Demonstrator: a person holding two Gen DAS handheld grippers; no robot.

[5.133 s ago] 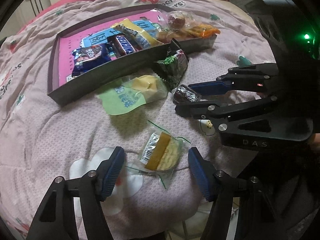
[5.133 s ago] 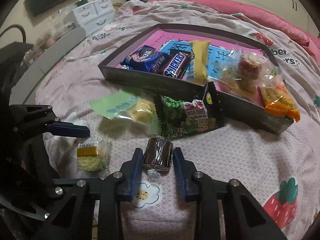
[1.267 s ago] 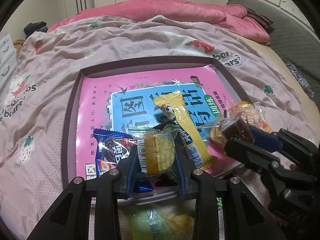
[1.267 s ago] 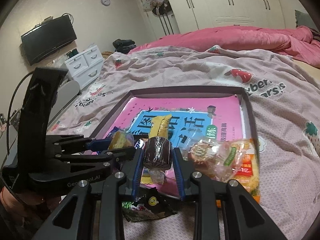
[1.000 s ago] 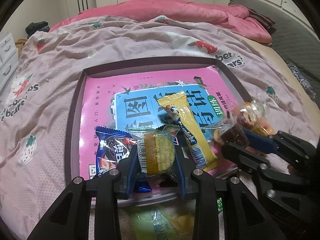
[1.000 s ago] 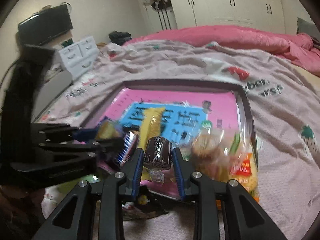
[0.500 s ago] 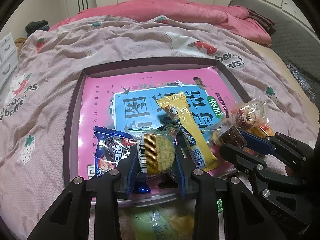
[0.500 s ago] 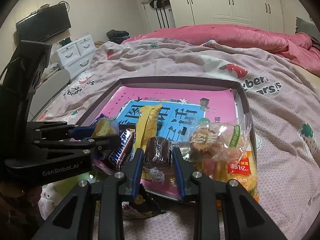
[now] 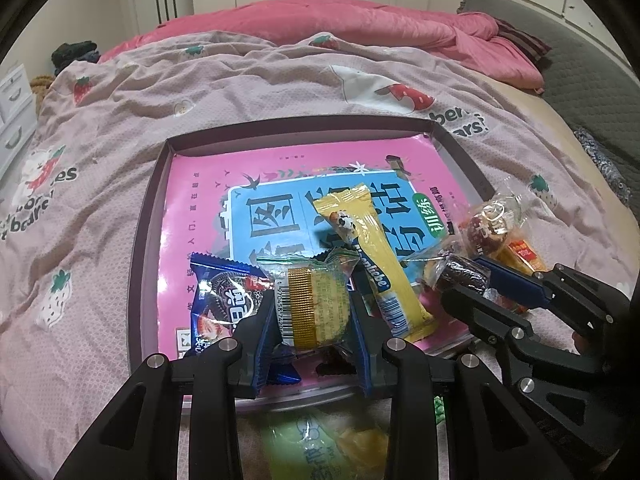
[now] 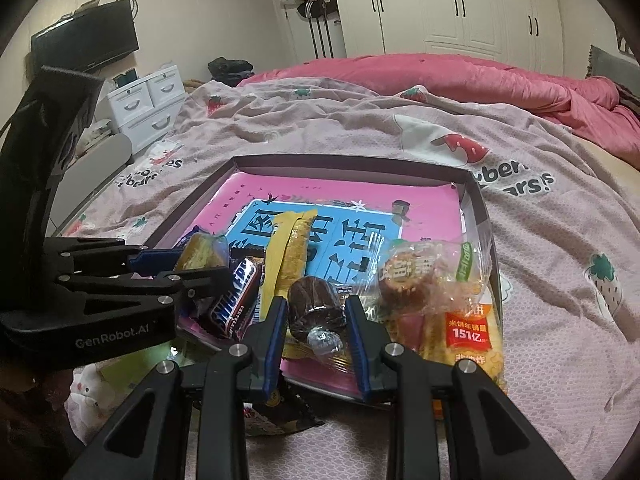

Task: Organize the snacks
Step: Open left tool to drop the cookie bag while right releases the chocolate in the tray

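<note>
A shallow dark tray point(image 9: 144, 240) with a pink and blue book lining its floor lies on the bed; its rim also shows in the right wrist view point(image 10: 476, 200). My left gripper point(image 9: 314, 344) is shut on a clear-wrapped yellow cracker sandwich point(image 9: 316, 304), held over the tray's near edge. My right gripper point(image 10: 316, 340) is shut on a brown chocolate roll point(image 10: 314, 304), also over the near edge. In the tray lie a yellow bar point(image 9: 368, 256), a blue cookie pack point(image 9: 224, 304), a Snickers bar point(image 10: 236, 296) and bagged pastries point(image 10: 424, 276).
A green packet with yellow pieces point(image 9: 332, 444) and a dark packet point(image 10: 276, 416) lie on the pink strawberry blanket point(image 9: 80, 240) in front of the tray. A white drawer unit point(image 10: 148, 100) stands left of the bed. Wardrobes line the back wall.
Both grippers picked their snacks off the blanket and carried them over the tray's near edge. In the last second both have lowered slightly toward the tray.
</note>
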